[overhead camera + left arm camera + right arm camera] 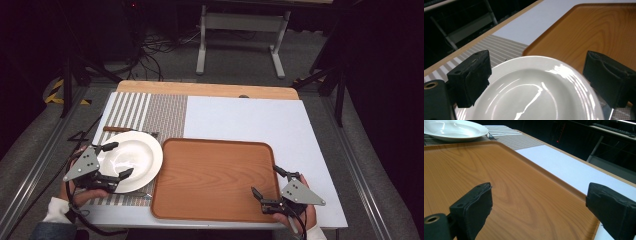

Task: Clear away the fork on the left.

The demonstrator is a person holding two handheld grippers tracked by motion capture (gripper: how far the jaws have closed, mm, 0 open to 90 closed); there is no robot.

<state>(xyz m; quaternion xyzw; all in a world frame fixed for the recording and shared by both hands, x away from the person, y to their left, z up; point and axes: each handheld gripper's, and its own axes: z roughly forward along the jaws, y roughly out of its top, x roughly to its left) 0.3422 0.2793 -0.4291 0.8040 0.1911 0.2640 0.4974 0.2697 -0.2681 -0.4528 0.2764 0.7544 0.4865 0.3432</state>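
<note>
A white deep plate (pixel 135 159) lies on a striped placemat (pixel 150 111) at the table's left. My left gripper (pixel 119 160) hovers over the plate's left part, open, with the jaws spread wide and nothing gripped. In the left gripper view the plate (pixel 534 90) spreads below and between the two black jaws of the left gripper (pixel 539 61). A wooden tray (pixel 215 175) lies bare to the plate's right. My right gripper (pixel 269 181) is open over the tray's front right corner. In the right gripper view the tray (pixel 499 170) runs under the jaws of the right gripper (pixel 540 188).
A knife with a wooden handle (pixel 125 129) lies behind the plate, and a thin utensil (pixel 142 194) lies at its front. White table surface (pixel 250 120) extends behind the tray. Beyond the far wooden edge stand a desk frame (pixel 240 35) and cables on the floor.
</note>
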